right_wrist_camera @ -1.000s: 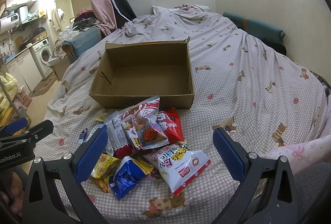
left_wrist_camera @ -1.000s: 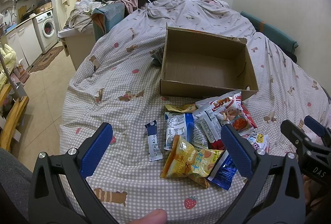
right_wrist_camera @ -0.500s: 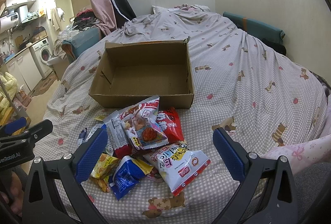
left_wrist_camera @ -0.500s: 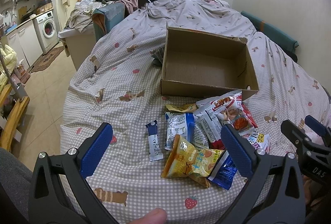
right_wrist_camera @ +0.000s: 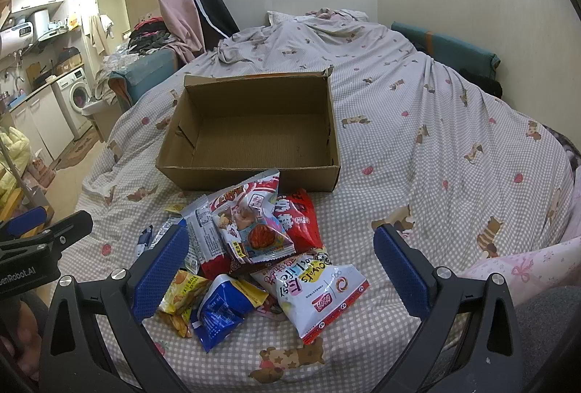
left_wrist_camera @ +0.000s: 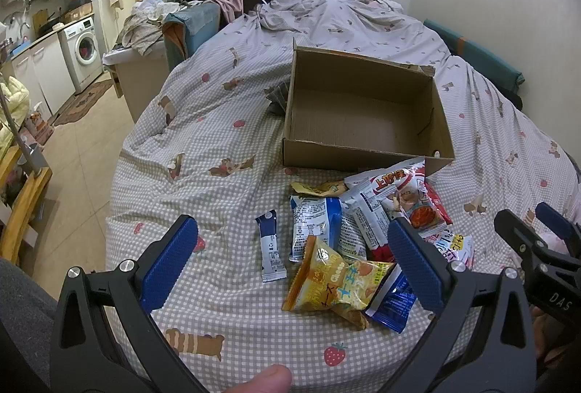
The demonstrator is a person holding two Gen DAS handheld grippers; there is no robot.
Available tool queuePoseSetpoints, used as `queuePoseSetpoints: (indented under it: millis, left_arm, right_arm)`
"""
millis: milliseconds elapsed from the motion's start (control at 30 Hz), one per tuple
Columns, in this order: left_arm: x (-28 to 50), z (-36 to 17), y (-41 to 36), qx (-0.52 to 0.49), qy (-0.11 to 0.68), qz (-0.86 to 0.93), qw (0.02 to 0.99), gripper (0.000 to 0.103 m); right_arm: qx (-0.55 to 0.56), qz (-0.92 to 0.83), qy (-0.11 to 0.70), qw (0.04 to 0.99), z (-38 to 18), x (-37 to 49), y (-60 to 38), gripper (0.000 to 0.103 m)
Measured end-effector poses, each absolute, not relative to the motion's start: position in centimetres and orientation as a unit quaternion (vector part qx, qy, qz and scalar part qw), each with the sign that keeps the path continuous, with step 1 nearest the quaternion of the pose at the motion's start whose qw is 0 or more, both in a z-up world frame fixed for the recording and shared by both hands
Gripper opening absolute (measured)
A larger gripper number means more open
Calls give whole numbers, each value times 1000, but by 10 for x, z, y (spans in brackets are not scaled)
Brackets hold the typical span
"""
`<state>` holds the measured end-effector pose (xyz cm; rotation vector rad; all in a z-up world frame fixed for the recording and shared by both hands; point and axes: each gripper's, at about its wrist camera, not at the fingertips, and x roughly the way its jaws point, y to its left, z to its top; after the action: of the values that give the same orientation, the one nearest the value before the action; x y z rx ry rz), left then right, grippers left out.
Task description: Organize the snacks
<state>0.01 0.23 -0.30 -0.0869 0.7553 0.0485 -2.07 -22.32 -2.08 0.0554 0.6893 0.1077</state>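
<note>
An empty open cardboard box [left_wrist_camera: 363,117] [right_wrist_camera: 254,135] sits on the checked bed cover. A pile of snack packets lies in front of it: a yellow bag [left_wrist_camera: 337,280], a small blue stick packet [left_wrist_camera: 270,251], a blue-and-white packet [left_wrist_camera: 316,226], a red-and-white bag [right_wrist_camera: 250,222], a red packet [right_wrist_camera: 297,215], a white bag [right_wrist_camera: 316,291] and a dark blue bag [right_wrist_camera: 218,313]. My left gripper [left_wrist_camera: 290,269] is open and empty, held above the pile's left side. My right gripper [right_wrist_camera: 279,273] is open and empty, above the pile's near side.
The bed cover [right_wrist_camera: 435,146] stretches right and back to rumpled bedding and a teal cushion [right_wrist_camera: 446,48] by the wall. The bed's left edge drops to a tiled floor [left_wrist_camera: 80,153]. A washing machine [left_wrist_camera: 81,55] and cluttered furniture stand far left.
</note>
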Motion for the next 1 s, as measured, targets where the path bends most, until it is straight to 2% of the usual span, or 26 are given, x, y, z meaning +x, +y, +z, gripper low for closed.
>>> queuePoseSetpoints:
  millis: [333, 700, 800, 1000]
  left_arm:
    - [-4, -7, 6, -44, 371, 24, 927, 103]
    - [27, 21, 30, -87, 445, 39, 890, 103]
    - [40, 12, 39, -106, 478, 33, 871, 103]
    - [59, -44, 41, -148, 572, 12, 807, 103]
  right_arm:
    - [23, 55, 339, 939, -23, -20, -221, 103]
    - [84, 88, 392, 912, -8, 6, -238, 103]
    - [100, 102, 418, 897, -9, 20, -246, 103]
    - [130, 92, 457, 875, -28, 36, -262, 103]
